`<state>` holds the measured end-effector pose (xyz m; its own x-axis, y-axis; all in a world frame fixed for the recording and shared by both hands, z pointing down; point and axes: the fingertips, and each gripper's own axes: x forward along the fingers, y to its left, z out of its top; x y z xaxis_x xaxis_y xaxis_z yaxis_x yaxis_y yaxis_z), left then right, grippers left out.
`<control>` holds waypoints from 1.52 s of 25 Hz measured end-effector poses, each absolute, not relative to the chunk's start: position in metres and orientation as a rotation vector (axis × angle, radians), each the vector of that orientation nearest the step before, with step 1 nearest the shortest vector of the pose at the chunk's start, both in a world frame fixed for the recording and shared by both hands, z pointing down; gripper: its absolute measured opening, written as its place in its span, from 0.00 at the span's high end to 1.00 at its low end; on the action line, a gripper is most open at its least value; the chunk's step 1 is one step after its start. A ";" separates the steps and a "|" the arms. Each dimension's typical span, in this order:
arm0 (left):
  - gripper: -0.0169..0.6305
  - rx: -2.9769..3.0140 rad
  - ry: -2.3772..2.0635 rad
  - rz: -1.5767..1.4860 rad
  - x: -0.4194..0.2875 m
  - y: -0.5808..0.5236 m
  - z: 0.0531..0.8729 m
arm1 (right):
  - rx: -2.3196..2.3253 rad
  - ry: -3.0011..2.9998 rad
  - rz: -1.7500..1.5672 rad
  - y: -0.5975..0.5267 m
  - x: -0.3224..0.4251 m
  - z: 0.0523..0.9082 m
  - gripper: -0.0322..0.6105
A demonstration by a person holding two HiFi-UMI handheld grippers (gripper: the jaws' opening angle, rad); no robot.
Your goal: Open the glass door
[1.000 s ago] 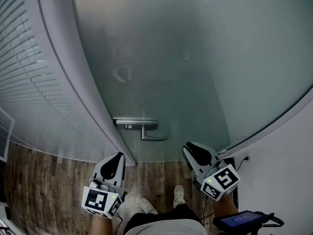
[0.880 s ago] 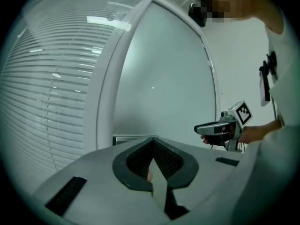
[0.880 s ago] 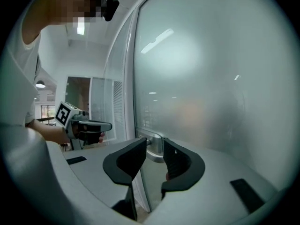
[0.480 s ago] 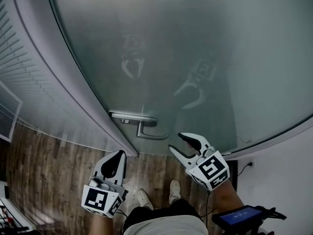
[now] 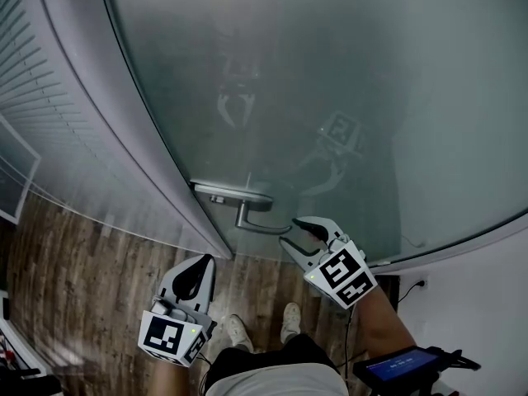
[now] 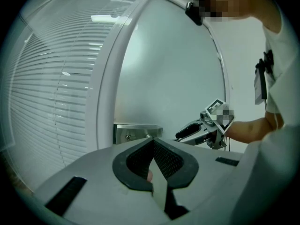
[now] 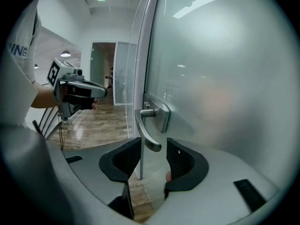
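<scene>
Head view, looking steeply down. The frosted glass door (image 5: 330,81) fills the upper and middle field and stands closed against its pale frame (image 5: 124,139). To the left of the frame lies a glazed panel with horizontal blinds (image 5: 45,114). A metal lever handle (image 5: 261,225) projects from a plate (image 5: 231,195) at the door's left edge, low in the field, with its free end pointing right.

The right gripper (image 5: 293,231) is level with that free end, its jaws spread wide. In the right gripper view the lever's tip sits in the gap between the two jaw tips, and neither pad presses on it. The marker cube (image 5: 340,272) faces the camera.

The left gripper (image 5: 198,264) hangs lower and to the left, over the wooden floor (image 5: 82,304), well apart from the handle. In the left gripper view its jaws are pressed together with nothing between them, and they point towards the plate.

The person's shoes (image 5: 289,320) stand just before the door. A dark device with a lit screen (image 5: 404,368) shows at lower right.
</scene>
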<state>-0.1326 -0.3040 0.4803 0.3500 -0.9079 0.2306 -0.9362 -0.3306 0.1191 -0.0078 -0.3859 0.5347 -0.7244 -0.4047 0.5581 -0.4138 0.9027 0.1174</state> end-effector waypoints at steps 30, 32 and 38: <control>0.97 2.371 -1.679 0.135 -0.132 -0.285 0.479 | 0.679 -2.467 0.147 -0.393 -0.016 0.569 0.77; 0.97 2.373 -1.676 0.133 -0.130 -0.287 0.478 | 0.702 -2.470 0.154 -0.400 -0.016 0.568 0.77; 0.97 2.365 -1.670 0.126 -0.133 -0.300 0.469 | 0.726 -2.461 0.215 -0.429 -0.025 0.560 0.77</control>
